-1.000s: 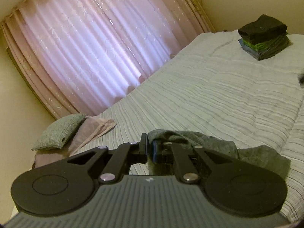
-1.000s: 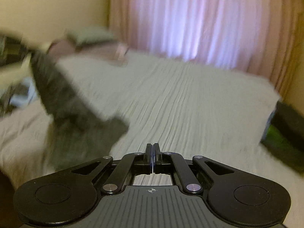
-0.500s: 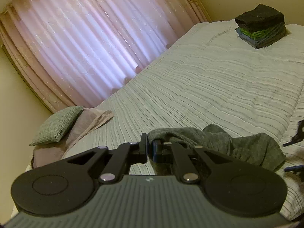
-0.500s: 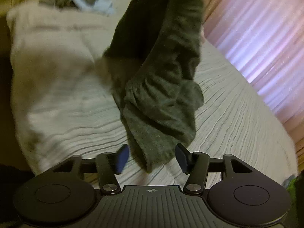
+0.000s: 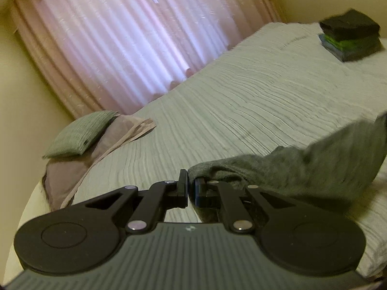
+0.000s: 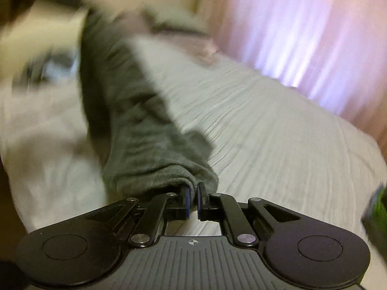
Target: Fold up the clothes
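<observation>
A dark grey garment [image 5: 302, 166] hangs stretched between both grippers above the striped bed [image 5: 241, 96]. In the left wrist view my left gripper [image 5: 191, 180] is shut on one edge of it, and the cloth runs off to the right, lifted and blurred. In the right wrist view my right gripper [image 6: 193, 191] is closing its jaws on another hem of the grey garment [image 6: 135, 120], and the pads pinch the fabric. From there the cloth trails up and to the left over the bed [image 6: 278, 133].
A stack of folded clothes [image 5: 350, 38], black on top with green under it, sits at the far right corner of the bed; its green edge [image 6: 377, 215] shows blurred at the right. A green pillow [image 5: 77, 135] lies on a mauve one. A pink curtain [image 5: 121, 36] hangs behind.
My right gripper opened around the hanging hem and then closed on it. The garment, heaped on the bed beside the left gripper before, is now lifted and pulled out to the right.
</observation>
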`<state>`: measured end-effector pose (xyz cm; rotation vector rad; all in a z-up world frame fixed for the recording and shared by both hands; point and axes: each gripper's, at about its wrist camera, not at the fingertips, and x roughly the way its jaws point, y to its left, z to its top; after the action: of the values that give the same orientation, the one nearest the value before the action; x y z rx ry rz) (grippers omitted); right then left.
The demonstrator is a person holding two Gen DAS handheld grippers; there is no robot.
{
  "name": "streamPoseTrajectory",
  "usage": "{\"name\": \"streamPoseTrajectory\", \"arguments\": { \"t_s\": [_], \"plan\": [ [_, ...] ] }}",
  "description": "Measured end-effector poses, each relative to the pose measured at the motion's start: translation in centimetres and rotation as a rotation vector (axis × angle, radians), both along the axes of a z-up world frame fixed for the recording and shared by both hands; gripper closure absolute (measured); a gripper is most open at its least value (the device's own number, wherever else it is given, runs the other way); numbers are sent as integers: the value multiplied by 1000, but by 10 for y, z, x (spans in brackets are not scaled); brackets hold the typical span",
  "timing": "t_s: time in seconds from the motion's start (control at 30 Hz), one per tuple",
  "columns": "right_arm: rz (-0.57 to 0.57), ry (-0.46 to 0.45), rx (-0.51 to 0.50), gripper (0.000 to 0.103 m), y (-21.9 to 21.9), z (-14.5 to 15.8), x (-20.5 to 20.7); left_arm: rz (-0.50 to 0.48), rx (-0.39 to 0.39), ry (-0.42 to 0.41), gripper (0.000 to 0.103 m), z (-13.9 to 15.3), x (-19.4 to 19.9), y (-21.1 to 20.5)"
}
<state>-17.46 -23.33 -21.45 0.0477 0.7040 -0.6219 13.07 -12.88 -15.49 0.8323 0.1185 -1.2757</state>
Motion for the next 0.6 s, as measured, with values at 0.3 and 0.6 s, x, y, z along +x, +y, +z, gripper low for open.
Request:
{"name": "streamPoseTrajectory", "arguments": {
  "t_s": [0.3, 0.6],
  "plan": [
    [-35, -191, 80, 99, 5, 108, -107, 41, -94, 58, 97, 71, -32, 71],
    [-231, -295, 227, 99, -68, 143, -135, -58, -98, 146, 97, 73, -25, -17]
  ]
}}
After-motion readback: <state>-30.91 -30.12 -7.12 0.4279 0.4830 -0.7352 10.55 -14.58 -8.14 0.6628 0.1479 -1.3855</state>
